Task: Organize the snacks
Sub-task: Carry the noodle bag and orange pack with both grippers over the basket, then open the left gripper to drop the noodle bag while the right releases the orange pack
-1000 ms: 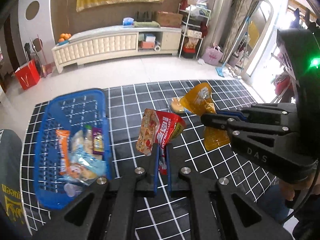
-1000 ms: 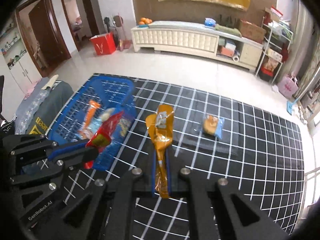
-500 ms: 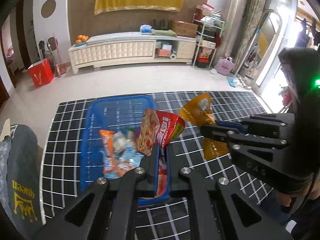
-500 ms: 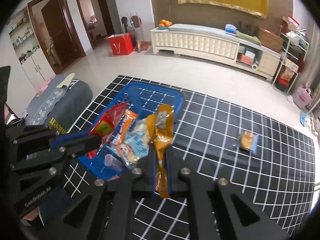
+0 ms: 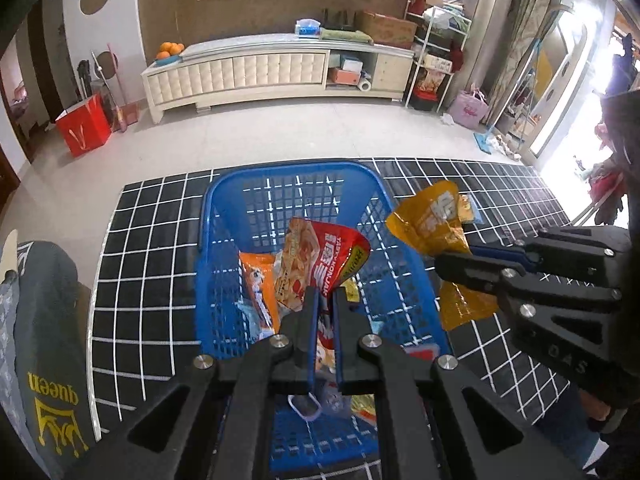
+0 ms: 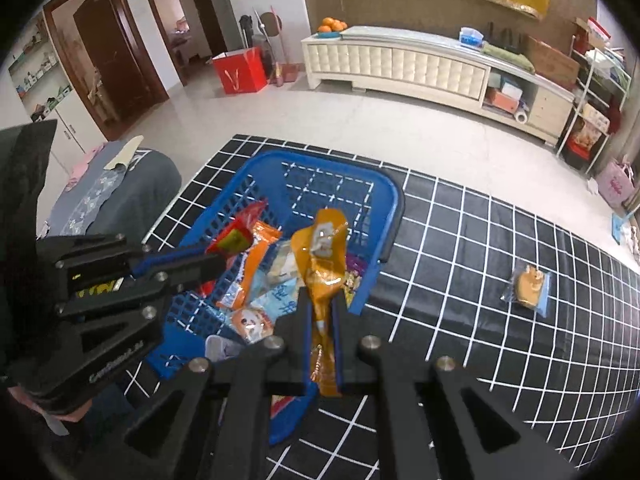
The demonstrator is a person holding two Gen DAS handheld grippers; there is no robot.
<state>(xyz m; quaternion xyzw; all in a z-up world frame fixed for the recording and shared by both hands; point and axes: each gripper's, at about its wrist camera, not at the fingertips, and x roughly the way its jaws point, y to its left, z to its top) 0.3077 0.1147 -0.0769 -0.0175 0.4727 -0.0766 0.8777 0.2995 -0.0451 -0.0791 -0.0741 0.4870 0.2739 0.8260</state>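
Note:
My left gripper (image 5: 325, 294) is shut on a red snack bag (image 5: 320, 264) and holds it above the middle of the blue basket (image 5: 280, 172). My right gripper (image 6: 322, 294) is shut on an orange snack pouch (image 6: 322, 252), held over the basket's right rim (image 6: 384, 224). In the left wrist view the right gripper (image 5: 444, 260) and orange pouch (image 5: 432, 216) hang just right of the basket. In the right wrist view the left gripper (image 6: 218, 260) holds the red bag (image 6: 236, 234) over the basket. Several snack packets (image 6: 260, 292) lie inside. One small packet (image 6: 528, 282) lies on the mat to the right.
The basket sits on a black mat with a white grid (image 6: 480, 320) on the floor. A grey cushion with "queen" on it (image 5: 44, 340) lies left of the mat. A white cabinet (image 5: 276, 72) and a red bag (image 5: 84, 130) stand far behind.
Both grippers have moved left with their bags. They were over the open mat beside the basket and now hang over the basket. Both grips are unchanged.

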